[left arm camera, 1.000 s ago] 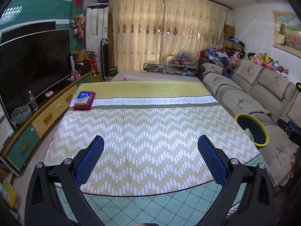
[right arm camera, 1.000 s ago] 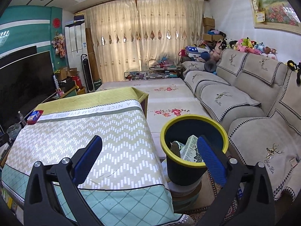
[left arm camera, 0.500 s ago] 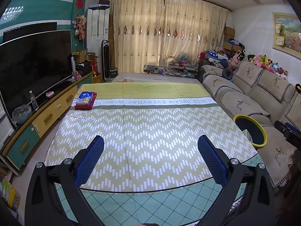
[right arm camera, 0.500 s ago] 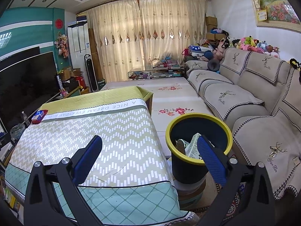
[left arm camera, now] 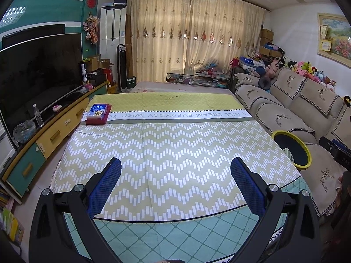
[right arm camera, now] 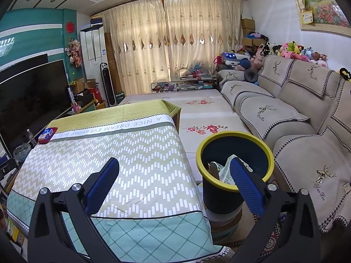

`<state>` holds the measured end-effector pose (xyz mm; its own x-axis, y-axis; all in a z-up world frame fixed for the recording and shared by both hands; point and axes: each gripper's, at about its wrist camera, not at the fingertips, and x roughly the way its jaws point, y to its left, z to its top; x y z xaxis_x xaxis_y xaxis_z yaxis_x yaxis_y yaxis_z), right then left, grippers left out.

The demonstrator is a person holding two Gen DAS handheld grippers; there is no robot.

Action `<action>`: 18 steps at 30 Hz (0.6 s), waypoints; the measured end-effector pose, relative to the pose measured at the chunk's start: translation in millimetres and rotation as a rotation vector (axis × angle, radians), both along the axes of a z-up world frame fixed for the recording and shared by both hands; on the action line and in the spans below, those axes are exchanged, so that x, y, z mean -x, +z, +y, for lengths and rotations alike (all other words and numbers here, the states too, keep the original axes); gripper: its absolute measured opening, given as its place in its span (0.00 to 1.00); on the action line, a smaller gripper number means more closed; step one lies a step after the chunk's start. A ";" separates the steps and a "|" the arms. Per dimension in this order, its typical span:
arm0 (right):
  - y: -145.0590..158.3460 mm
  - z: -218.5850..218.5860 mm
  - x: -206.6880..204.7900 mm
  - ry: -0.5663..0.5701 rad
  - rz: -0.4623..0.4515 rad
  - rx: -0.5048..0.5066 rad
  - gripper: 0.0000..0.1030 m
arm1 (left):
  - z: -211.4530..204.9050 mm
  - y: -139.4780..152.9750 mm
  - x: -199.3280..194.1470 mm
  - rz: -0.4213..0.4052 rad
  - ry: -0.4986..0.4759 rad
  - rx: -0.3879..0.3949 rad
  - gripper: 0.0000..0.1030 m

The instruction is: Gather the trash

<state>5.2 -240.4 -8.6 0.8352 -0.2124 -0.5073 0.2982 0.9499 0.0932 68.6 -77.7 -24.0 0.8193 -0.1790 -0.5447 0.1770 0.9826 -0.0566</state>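
Observation:
A dark bin with a yellow rim (right arm camera: 234, 151) stands between the table and the sofa, with crumpled paper and other trash (right arm camera: 226, 172) inside. In the left wrist view the same bin (left arm camera: 292, 150) shows at the table's right edge. My left gripper (left arm camera: 175, 171) is open and holds nothing, above the near end of the cloth-covered table (left arm camera: 171, 144). My right gripper (right arm camera: 174, 171) is open too, above the table's near right corner, its right finger (right arm camera: 245, 182) in front of the bin.
A red tissue box (left arm camera: 97, 114) lies on the table's far left. A TV (left arm camera: 37, 74) on a low cabinet (left arm camera: 54, 131) runs along the left. A beige sofa (right arm camera: 285, 114) runs along the right. Part of the other gripper (left arm camera: 335, 151) shows at the right edge.
Both grippers have pulled back and risen a little, so the table and the bin look smaller and farther. Both stay open with nothing in them.

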 end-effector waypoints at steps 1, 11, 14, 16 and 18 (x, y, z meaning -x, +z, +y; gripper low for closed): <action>-0.1 0.0 -0.1 0.001 -0.001 -0.001 0.93 | -0.4 -0.6 0.1 0.000 0.000 -0.002 0.95; -2.2 1.4 -2.6 0.004 0.000 -0.012 0.93 | -2.6 -1.9 -1.6 0.008 -0.004 -0.001 0.95; -2.1 1.4 -2.6 0.004 -0.001 -0.011 0.93 | -3.4 -2.3 -1.4 0.008 -0.007 0.001 0.95; -3.0 1.4 -3.1 0.004 0.001 -0.013 0.93 | -3.2 -2.6 -1.8 0.009 -0.007 0.001 0.95; -4.8 0.6 -3.3 0.005 0.004 -0.015 0.93 | -3.2 -2.6 -1.7 0.009 -0.007 0.001 0.95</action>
